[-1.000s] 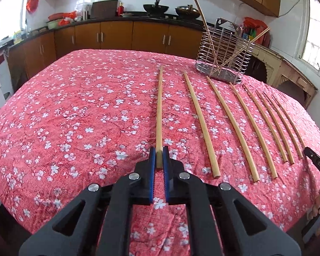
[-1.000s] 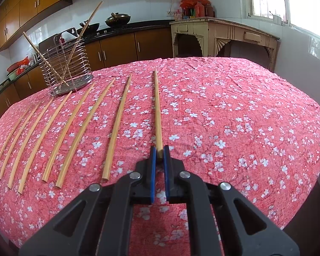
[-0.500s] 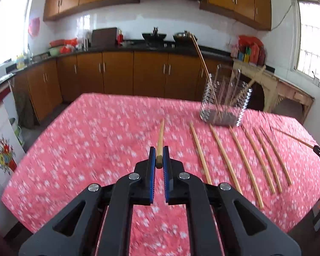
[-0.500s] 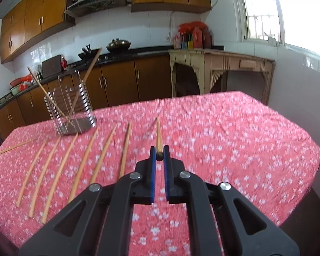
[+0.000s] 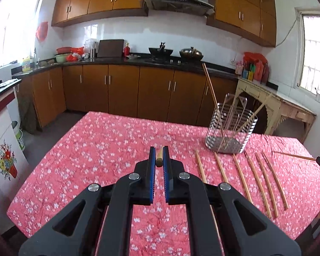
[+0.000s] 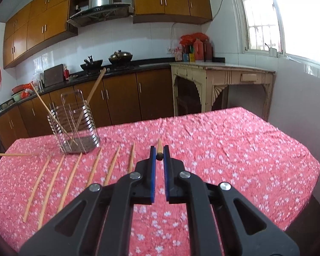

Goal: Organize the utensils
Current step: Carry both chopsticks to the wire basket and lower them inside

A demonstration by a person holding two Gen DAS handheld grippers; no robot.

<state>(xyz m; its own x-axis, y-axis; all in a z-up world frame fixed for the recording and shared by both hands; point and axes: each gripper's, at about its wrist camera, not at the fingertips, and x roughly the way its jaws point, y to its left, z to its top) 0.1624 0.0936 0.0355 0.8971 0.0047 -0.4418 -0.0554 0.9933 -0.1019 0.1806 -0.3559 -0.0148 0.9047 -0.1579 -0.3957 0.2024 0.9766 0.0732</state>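
Both pairs of jaws are pinching bamboo: your left gripper (image 5: 159, 156) clamps the butt end of one chopstick (image 5: 159, 160), and your right gripper (image 6: 159, 152) clamps the butt of another chopstick (image 6: 159, 147), each stick pointing forward and held clear of the desk (image 5: 85, 149) with its pink flowered cloth. In the left wrist view the right-hand stick shows as a thin shaft reaching in from the right edge, above the cloth. Six loose chopsticks (image 5: 241, 173) lie side by side on the cloth between your two hands, their far tips just short of the wire utensil holder (image 5: 231, 130), which stands on the desk's far side with two sticks already leaning in it. The step in hand appears to be the carry: both sticks are picked up and not yet delivered. The next move, as judged from here, calls for swinging each gripper inward to the holder, tipping the stick so its free end drops inside the rim, and letting go only once the tip is past the wire bands. With both hands converging on one narrow opening, the sticks could cross or knock the leaning pair, so going one at a time looks safer.
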